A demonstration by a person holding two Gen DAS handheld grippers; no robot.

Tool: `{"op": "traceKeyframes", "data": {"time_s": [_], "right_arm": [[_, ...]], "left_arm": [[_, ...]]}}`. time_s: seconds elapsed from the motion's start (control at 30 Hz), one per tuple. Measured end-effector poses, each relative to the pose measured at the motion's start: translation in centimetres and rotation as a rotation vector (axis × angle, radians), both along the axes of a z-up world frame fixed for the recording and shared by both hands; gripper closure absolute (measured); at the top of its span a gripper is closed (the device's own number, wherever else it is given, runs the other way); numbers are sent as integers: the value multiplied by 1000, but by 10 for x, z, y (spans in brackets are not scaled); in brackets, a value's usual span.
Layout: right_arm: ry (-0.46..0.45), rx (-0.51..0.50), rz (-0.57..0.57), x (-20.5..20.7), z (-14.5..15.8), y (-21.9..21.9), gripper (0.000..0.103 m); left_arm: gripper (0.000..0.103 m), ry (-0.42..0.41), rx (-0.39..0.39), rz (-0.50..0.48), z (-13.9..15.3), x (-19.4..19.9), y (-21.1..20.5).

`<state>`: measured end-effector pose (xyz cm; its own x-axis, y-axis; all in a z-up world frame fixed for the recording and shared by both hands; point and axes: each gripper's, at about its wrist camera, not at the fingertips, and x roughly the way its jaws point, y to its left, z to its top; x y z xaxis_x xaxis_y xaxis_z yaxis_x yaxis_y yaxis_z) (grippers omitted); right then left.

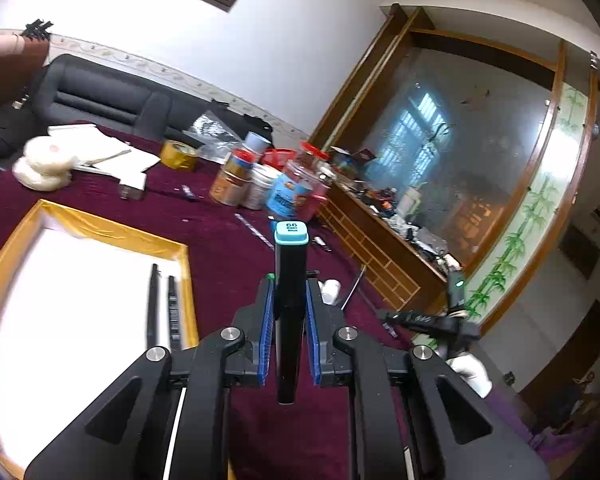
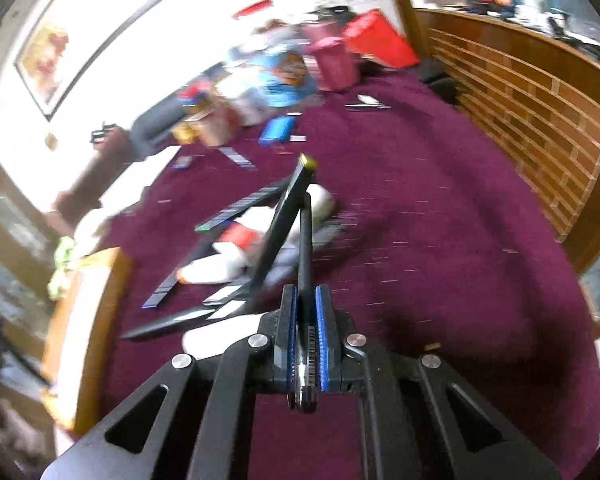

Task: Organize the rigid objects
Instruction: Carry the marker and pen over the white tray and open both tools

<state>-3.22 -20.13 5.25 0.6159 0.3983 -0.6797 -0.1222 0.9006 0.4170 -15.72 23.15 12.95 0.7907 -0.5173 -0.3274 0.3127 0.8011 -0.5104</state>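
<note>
In the left wrist view my left gripper (image 1: 290, 292) is shut on a black marker (image 1: 290, 276) with a teal cap, which stands up between the blue pads. To its left lies a white tray with a yellow rim (image 1: 80, 220); two black pens (image 1: 154, 304) lie in it. In the blurred right wrist view my right gripper (image 2: 306, 292) is shut on a thin black pen (image 2: 306, 240) above the maroon cloth. A black marker with an olive cap (image 2: 284, 216) slants just left of the pen; I cannot tell whether it is lifted too. Beneath lies a pile of pens and white bottles (image 2: 220, 268).
Jars and tins (image 1: 260, 180) crowd the far side of the maroon table, with a tape roll (image 1: 178, 154) and papers (image 1: 112, 152) to their left. A wooden cabinet (image 2: 532, 120) borders the table's right side. The other gripper's body (image 1: 440, 322) and a white-gloved hand (image 1: 474, 372) show at the right.
</note>
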Motion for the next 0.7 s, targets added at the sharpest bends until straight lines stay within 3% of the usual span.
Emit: {"op": "traceKeyframes", "data": {"time_s": [0.2,0.4,0.57,0.7], "right_arm": [[-26,112,229,-3,24,92,95],[27,173,425,12,28,202,95],[102,158,493,23,14,283,95],[170,132,489,37,-6,324,95]], "left_arm": [[91,74,-16,71,-2,-2,46],[91,143,61,134,-10,19,76],[91,246,104,135,-31,66,96],[90,353,66,123,-62,104,108]]}}
